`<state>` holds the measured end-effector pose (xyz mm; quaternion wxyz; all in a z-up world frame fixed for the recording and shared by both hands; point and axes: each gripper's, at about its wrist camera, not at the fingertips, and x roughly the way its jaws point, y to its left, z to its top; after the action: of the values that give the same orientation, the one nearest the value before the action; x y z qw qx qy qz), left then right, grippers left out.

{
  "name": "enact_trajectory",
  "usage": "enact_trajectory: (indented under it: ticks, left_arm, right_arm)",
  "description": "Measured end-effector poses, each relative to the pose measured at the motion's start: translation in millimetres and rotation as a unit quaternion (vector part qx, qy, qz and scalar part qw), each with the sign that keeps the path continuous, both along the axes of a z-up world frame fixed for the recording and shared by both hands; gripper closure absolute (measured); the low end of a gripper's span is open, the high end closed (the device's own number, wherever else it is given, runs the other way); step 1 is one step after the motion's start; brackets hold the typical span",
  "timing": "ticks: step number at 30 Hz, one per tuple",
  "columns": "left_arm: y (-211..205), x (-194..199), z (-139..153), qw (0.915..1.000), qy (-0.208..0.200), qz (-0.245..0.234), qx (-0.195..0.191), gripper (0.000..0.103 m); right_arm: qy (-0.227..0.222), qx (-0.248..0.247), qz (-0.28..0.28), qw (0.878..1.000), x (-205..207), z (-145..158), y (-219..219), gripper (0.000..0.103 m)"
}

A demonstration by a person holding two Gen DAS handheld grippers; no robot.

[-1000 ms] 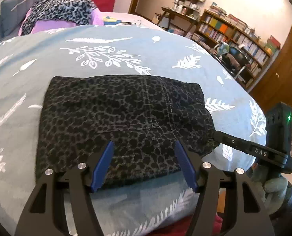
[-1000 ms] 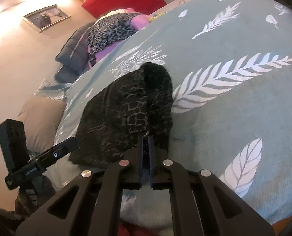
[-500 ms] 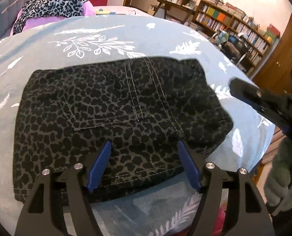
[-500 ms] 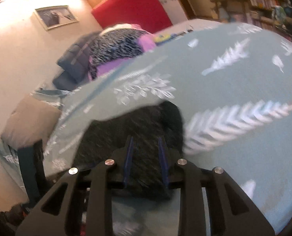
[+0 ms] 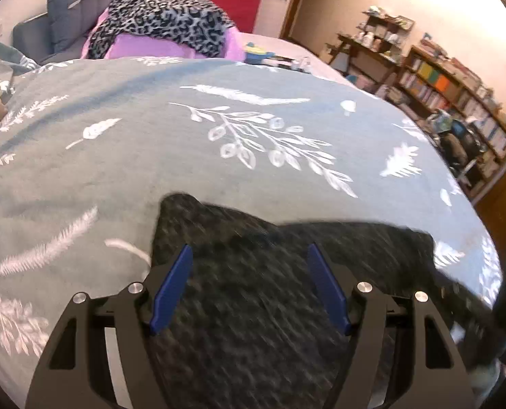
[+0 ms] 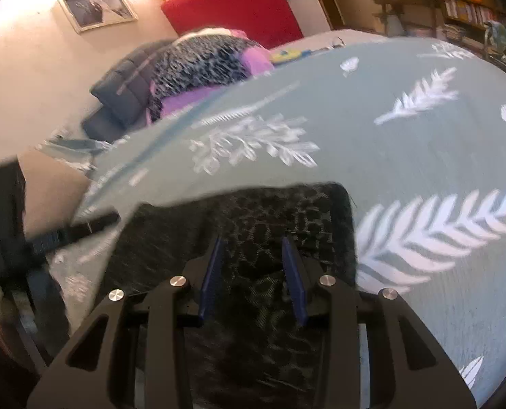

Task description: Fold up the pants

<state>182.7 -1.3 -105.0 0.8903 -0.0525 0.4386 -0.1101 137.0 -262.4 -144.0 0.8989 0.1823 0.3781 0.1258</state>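
Folded pants released on the bed, both grippers open above them.

In the lower middle of the left view, the left gripper (image 5: 249,289) is held wide over the leopard-print pants (image 5: 270,306), gripping nothing. The right gripper (image 6: 253,276) is seen narrower, its jaws having just been opening, empty. If a finger is dragged across the bedspread (image 5: 150,156), the fold could be pulled loose.
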Motion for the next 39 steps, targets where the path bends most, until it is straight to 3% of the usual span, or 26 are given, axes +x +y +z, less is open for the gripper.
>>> enact_trajectory:
  ticks: [4, 10, 14, 19, 28, 35, 39]
  left_arm:
    - [5.1, 29.4, -12.6, 0.9995, 0.024, 0.017, 0.008, 0.033]
    - [15.6, 63.0, -52.0, 0.9957, 0.062, 0.049, 0.048, 0.033]
    - [28.1, 73.1, -76.5, 0.9926, 0.095, 0.072, 0.022, 0.031]
    - [33.4, 64.1, -67.8, 0.9941, 0.078, 0.075, 0.007, 0.031]
    - [31.4, 29.8, -35.0, 0.9969, 0.039, 0.063, 0.028, 0.031]
    - [33.4, -5.8, -22.7, 0.9983, 0.033, 0.046, 0.014, 0.031]
    - [26.6, -21.2, -26.7, 0.9985, 0.036, 0.035, 0.022, 0.031]
  right_arm:
    - [0.006, -0.009, -0.01, 1.0, -6.1, -28.8, -4.6, 0.067]
    - [0.0, -0.025, -0.019, 1.0, -6.3, -38.9, -4.2, 0.067]
    - [0.013, -0.011, -0.029, 0.999, 5.3, -42.8, -9.7, 0.067]
    - [0.017, -0.01, -0.027, 0.999, 8.4, -42.3, -9.9, 0.067]
    - [0.014, -0.003, -0.029, 0.999, 3.3, -28.0, -12.7, 0.062]
    - [-0.023, -0.043, -0.016, 0.999, -28.3, -1.3, -0.1, 0.061]
    - [-0.021, -0.087, 0.003, 0.996, -39.7, -8.3, 11.1, 0.061]
